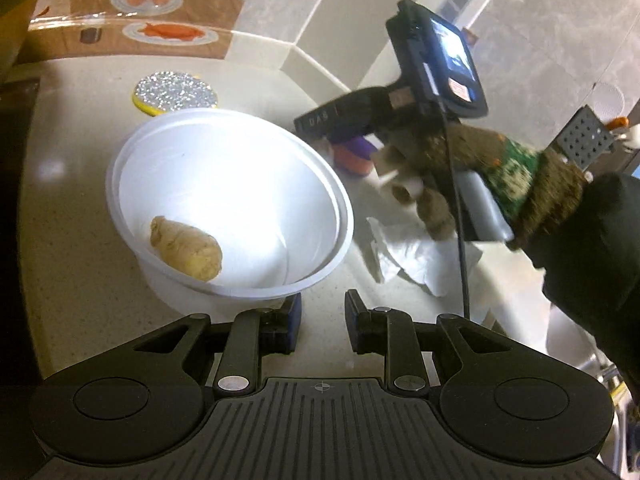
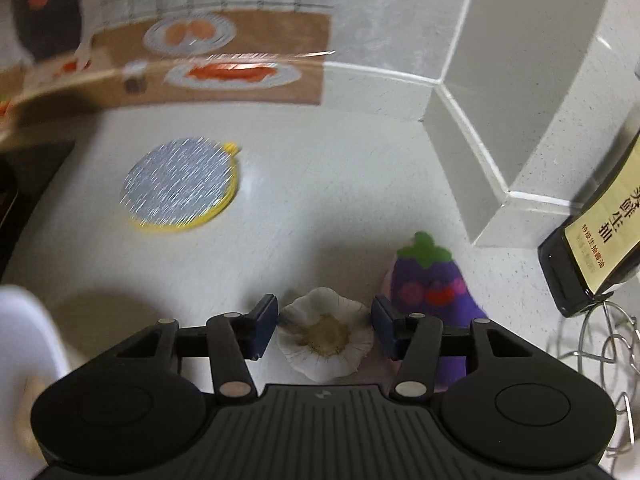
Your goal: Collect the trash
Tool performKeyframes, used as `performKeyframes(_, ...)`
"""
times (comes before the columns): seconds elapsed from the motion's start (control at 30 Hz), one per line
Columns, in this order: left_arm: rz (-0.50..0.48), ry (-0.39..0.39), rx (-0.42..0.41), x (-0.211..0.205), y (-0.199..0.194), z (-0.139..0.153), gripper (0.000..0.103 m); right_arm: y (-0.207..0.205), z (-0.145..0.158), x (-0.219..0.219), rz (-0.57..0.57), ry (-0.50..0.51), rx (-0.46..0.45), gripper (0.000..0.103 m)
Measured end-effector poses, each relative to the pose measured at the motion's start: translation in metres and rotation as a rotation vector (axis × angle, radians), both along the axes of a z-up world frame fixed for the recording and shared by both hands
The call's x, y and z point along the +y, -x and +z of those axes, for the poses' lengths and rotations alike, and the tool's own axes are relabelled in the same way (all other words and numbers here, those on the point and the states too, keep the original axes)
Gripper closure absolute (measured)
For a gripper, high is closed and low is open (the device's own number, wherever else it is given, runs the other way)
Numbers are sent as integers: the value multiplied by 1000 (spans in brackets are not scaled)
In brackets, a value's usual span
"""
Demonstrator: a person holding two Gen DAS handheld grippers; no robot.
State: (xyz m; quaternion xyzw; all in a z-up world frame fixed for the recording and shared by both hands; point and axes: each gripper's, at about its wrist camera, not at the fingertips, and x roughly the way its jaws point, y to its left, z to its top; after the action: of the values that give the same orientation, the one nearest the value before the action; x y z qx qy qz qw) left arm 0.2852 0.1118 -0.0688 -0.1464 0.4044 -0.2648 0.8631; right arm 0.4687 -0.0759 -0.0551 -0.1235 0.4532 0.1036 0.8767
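Observation:
A white bowl [image 1: 240, 160] stands on the pale counter with a piece of ginger [image 1: 186, 248] inside it. My left gripper [image 1: 322, 320] hovers just before the bowl's near rim, open, with only counter showing between its pads. In the right wrist view a garlic bulb [image 2: 326, 336] lies on the counter between the pads of my right gripper [image 2: 325, 328]. The pads flank it closely, with a thin dark sliver at the left pad, so I read it as open. A crumpled white tissue [image 1: 420, 256] lies right of the bowl, under a gloved hand [image 1: 460, 168].
A glittery round coaster [image 2: 180, 184] with a yellow rim lies further back. A purple eggplant toy [image 2: 432, 288] sits right beside the garlic. A dark sauce bottle [image 2: 596, 248] and a wire rack [image 2: 600, 340] stand at the right. A stepped wall ledge [image 2: 500, 160] closes off the back right.

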Motion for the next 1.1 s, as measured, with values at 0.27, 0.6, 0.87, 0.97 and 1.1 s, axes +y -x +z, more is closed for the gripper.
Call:
performKeyframes(0.27, 100, 15, -7, 18, 6, 3, 76, 56, 8, 6, 33, -97, 117, 52)
performKeyframes(0.6, 204, 20, 15, 45, 14, 5, 76, 136, 11, 9, 45, -233, 171, 51)
performKeyframes(0.87, 107, -26, 1, 15, 7, 11, 76, 187, 45, -33, -155, -206, -8, 39)
performKeyframes(0.97, 58, -52, -33, -4, 4, 15, 76, 207, 47, -56, -255, -151, -48, 39)
performKeyframes(1.1, 18, -103, -39, -26, -3, 13, 76, 229, 41, -80, -344, -158, -40, 39)
